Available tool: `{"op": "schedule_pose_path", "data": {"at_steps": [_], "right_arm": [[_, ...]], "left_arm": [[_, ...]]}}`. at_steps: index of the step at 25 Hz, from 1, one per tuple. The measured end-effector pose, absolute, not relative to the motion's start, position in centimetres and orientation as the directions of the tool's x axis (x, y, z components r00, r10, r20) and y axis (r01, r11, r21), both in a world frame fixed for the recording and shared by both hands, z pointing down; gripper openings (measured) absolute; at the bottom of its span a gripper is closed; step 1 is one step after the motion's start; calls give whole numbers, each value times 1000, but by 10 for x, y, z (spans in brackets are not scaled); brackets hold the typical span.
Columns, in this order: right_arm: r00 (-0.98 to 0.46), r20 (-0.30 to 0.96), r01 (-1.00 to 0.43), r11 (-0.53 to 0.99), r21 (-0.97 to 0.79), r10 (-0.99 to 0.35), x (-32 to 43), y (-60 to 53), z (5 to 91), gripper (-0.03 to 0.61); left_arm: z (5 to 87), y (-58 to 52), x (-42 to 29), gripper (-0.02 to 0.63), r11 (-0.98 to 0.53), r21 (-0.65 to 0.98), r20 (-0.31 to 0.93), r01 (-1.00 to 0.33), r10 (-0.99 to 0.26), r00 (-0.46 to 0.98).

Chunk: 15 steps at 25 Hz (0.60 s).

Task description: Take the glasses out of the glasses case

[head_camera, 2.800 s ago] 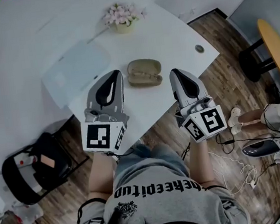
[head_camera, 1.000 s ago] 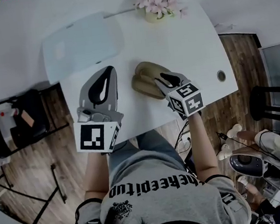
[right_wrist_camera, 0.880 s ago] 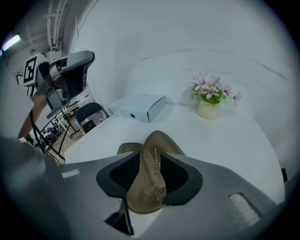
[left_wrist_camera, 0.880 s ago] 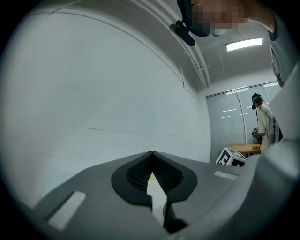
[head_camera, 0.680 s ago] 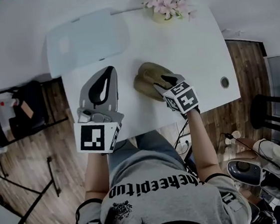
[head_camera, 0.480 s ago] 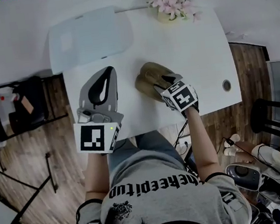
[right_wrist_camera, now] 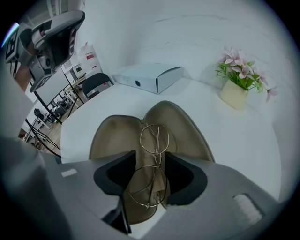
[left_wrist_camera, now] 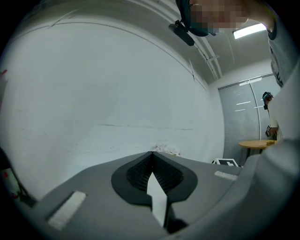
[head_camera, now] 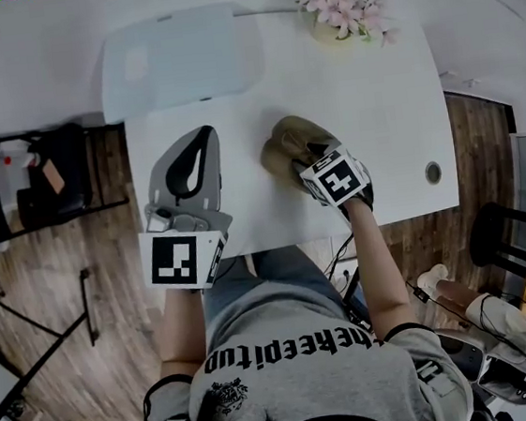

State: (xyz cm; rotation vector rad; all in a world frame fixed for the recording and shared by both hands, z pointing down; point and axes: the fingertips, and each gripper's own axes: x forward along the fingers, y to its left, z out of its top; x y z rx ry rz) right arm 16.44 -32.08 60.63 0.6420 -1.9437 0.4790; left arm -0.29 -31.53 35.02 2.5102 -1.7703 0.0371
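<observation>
An olive-tan glasses case lies open on the white table, with thin gold-rimmed glasses along its hinge. My right gripper points steeply down over the case. Its jaws have just been opening and stand apart on either side of the glasses, with the pads clear of the frame. From the head view, the right gripper covers the case's near end. My left gripper hovers level to the left of the case, empty. Its fingers meet at the tip.
A white flat box lies at the table's far left. A pot of pink flowers stands at the far right. A cable hole sits near the right edge. A black chair stands on the wooden floor at left.
My right gripper has come down and tipped steeper over the open case. The left gripper has kept its place.
</observation>
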Motion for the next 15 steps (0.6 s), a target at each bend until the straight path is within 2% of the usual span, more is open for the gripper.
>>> {"op": "schedule_pose_path", "data": {"at_steps": [2, 5, 15], "right_arm": [[-365, 902, -622, 781, -51, -232, 164, -321, 608, 191], [-371, 894, -625, 780, -40, -251, 164, -322, 606, 136], [-436, 827, -663, 748, -29, -355, 160, -320, 577, 117]], "left_arm": [[350, -315, -2, 19, -330, 40, 62, -943, -941, 332], [349, -314, -1, 20, -332, 33, 61, -943, -941, 333], [340, -311, -1, 18, -368, 31, 27, -929, -929, 369]]}}
